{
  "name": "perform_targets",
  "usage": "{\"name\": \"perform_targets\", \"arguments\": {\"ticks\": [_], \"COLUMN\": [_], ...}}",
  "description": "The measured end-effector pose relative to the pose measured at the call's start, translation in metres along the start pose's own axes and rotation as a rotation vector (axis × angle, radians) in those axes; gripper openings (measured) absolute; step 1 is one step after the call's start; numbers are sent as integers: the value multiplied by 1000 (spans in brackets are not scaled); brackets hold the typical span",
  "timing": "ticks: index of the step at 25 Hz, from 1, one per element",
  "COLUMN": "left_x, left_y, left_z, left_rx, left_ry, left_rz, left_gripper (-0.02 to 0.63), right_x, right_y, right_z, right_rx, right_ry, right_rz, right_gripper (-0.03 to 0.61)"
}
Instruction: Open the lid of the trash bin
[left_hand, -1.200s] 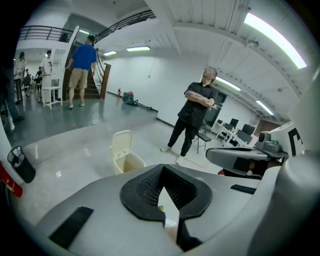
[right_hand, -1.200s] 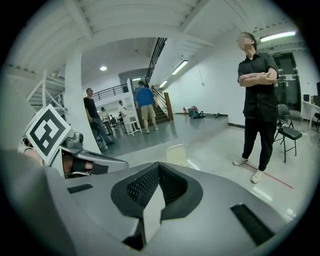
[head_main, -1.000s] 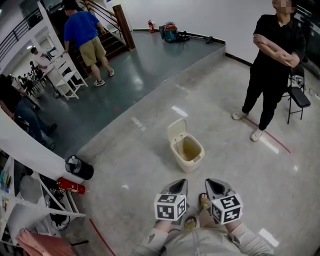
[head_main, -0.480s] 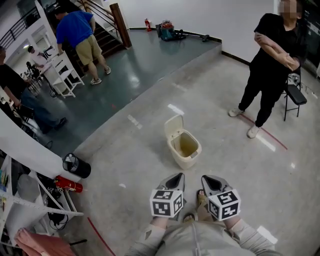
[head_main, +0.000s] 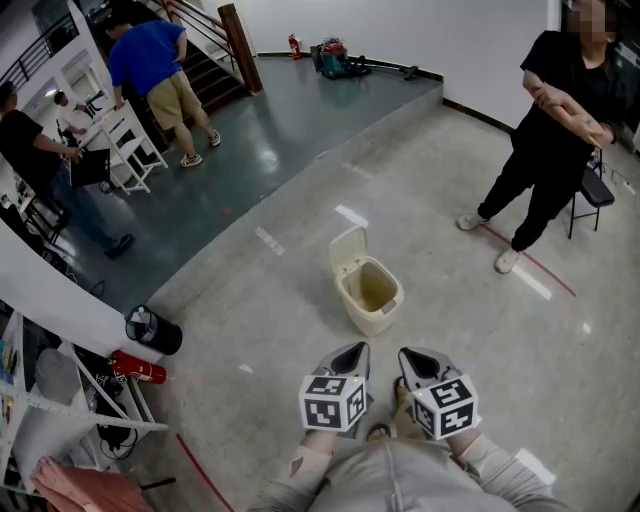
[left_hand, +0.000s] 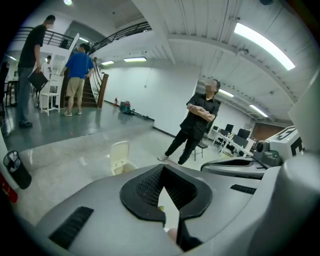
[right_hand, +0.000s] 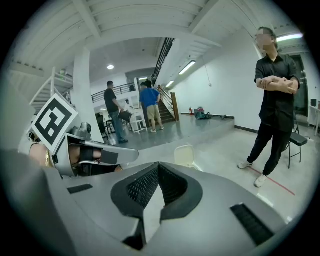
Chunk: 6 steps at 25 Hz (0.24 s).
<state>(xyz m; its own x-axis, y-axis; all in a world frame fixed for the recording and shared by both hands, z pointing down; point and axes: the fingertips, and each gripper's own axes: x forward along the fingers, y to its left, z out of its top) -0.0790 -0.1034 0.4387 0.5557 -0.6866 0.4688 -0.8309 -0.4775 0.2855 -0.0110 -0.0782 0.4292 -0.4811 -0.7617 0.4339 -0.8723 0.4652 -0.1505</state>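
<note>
A cream trash bin (head_main: 372, 296) stands on the pale floor ahead of me, its lid (head_main: 349, 249) tipped up and back, the inside showing. Both grippers are held close to my body, well short of the bin. My left gripper (head_main: 350, 354) and right gripper (head_main: 413, 358) are side by side, both shut with nothing in them. In the left gripper view the lid (left_hand: 119, 152) stands upright beyond the left gripper (left_hand: 162, 169). The right gripper view shows the lid (right_hand: 184, 154) just past the right gripper (right_hand: 159, 165).
A person in black (head_main: 548, 150) stands at the right beside a folding chair (head_main: 597, 191). At the left are a black cylinder (head_main: 152, 330), a red extinguisher (head_main: 140, 369) and a white rack (head_main: 60, 400). Other people (head_main: 160, 70) and a white chair (head_main: 128, 145) occupy the darker floor behind.
The bin and its raised lid stay as they were. My grippers have barely shifted. The person at the right shifted stance, and a person in dark clothes has come into view at the far left.
</note>
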Motion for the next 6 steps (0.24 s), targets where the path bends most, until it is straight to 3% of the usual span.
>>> {"name": "perform_targets", "arguments": {"ticks": [6], "left_x": [-1], "left_y": [-3], "left_z": [6], "left_rx": [1], "left_ry": [1], "left_rz": [-7], "left_gripper": [3], "right_x": [0], "right_y": [-1], "right_z": [6], "right_rx": [-2], "right_ry": [5], "right_rz": [0], "right_gripper": [5]}}
